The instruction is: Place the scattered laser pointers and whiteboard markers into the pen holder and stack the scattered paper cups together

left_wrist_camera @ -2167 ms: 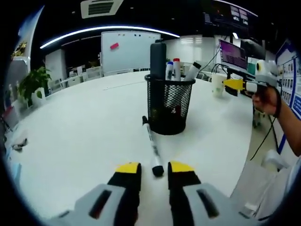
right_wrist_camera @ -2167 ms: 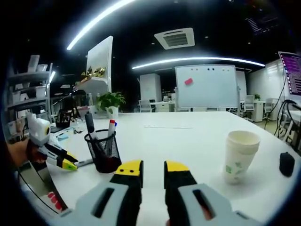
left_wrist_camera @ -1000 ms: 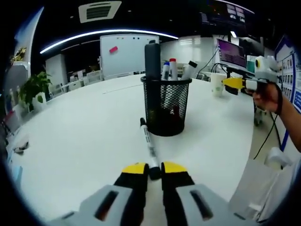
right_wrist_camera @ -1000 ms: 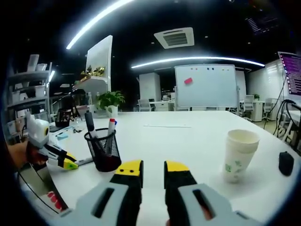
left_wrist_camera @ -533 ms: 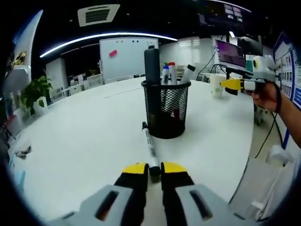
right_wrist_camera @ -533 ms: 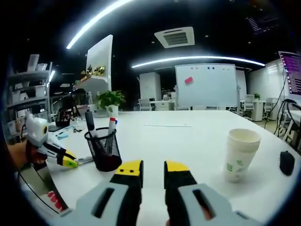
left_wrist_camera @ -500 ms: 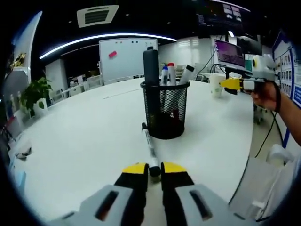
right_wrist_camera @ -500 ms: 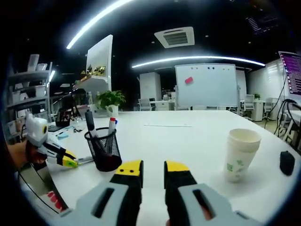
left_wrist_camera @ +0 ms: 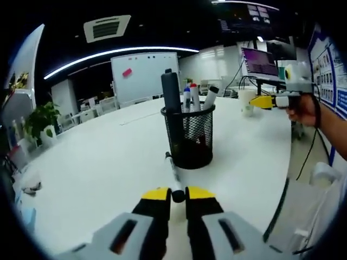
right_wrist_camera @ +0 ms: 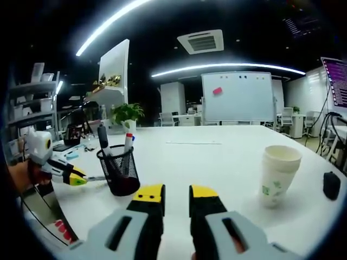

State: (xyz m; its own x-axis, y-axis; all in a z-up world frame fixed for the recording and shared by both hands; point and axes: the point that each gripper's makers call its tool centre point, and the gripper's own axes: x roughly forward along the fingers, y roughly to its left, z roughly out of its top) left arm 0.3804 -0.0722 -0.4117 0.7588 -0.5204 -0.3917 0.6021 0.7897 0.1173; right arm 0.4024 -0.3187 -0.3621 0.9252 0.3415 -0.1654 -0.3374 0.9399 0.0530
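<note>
My left gripper (left_wrist_camera: 178,194) is shut on the near end of a black-and-white whiteboard marker (left_wrist_camera: 172,173), which points toward the black mesh pen holder (left_wrist_camera: 188,136) just ahead. The holder contains a tall black laser pointer (left_wrist_camera: 170,89) and several capped markers (left_wrist_camera: 193,92). In the right gripper view, the left gripper (right_wrist_camera: 75,179) holds that marker (right_wrist_camera: 95,177) level, left of the holder (right_wrist_camera: 120,171). My right gripper (right_wrist_camera: 177,195) stands open, nothing between its jaws, over the white table (right_wrist_camera: 206,157). Stacked paper cups (right_wrist_camera: 277,176) stand to its right. The right gripper (left_wrist_camera: 267,101) hovers near the cups (left_wrist_camera: 247,101).
A small black object (right_wrist_camera: 329,184) lies at the table's right edge beyond the cups. A person's hand (left_wrist_camera: 304,108) holds the right gripper. The table edge (left_wrist_camera: 282,189) runs close on the right of the left gripper view. A whiteboard (right_wrist_camera: 236,99) and plant (right_wrist_camera: 126,115) stand far behind.
My left gripper has shut on the marker's near end, then risen a little with it, the marker now off the table. The right gripper has barely moved.
</note>
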